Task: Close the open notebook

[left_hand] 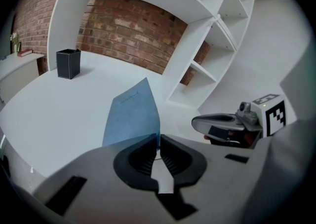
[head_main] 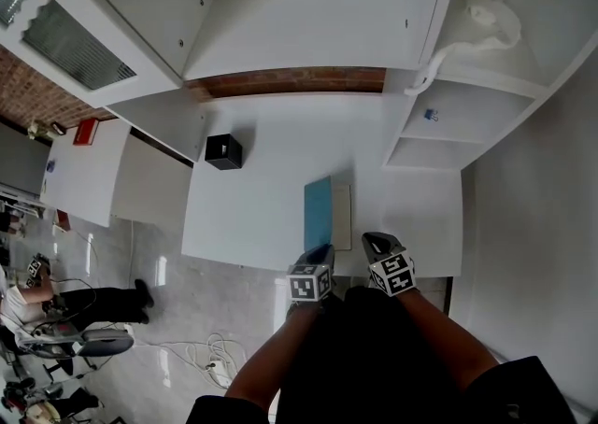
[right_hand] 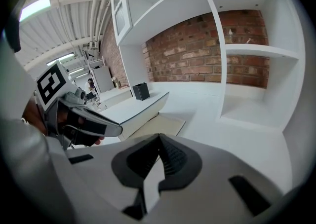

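The notebook lies near the front edge of the white desk (head_main: 252, 207). Its blue cover (head_main: 318, 212) is lifted off the cream page (head_main: 342, 217) and stands tilted. In the left gripper view the blue cover (left_hand: 133, 117) rises straight from my left gripper (left_hand: 158, 146), whose jaws are shut on its near edge. In the head view my left gripper (head_main: 320, 252) is at the cover's front end. My right gripper (head_main: 374, 243) hovers just right of the notebook, shut and empty. The right gripper view shows the raised cover (right_hand: 133, 109) edge-on, with the cream page (right_hand: 160, 125) beneath it.
A black square pen holder (head_main: 223, 150) stands at the back left of the desk. White shelving (head_main: 439, 123) borders the desk on the right, and a brick wall strip (head_main: 290, 81) runs behind. The desk's front edge is right under both grippers.
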`<control>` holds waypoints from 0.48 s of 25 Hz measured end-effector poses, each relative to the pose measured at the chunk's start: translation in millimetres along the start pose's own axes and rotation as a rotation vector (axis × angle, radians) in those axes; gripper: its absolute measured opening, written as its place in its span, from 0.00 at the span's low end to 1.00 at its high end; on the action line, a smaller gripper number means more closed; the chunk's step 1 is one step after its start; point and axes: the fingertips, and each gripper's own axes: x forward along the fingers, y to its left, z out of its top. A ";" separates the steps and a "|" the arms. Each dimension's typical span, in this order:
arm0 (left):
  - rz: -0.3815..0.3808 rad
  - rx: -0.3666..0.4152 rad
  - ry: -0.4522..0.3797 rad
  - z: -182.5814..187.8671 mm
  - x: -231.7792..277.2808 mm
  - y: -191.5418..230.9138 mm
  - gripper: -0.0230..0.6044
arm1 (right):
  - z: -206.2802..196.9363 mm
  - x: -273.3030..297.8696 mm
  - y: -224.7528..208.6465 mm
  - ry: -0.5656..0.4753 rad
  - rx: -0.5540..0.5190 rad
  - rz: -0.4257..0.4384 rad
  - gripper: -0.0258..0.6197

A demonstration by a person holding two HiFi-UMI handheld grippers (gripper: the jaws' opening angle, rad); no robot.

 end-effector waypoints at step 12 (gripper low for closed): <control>-0.008 0.090 0.131 -26.1 41.6 -12.3 0.07 | -18.8 -7.0 -18.3 0.023 0.066 -0.025 0.04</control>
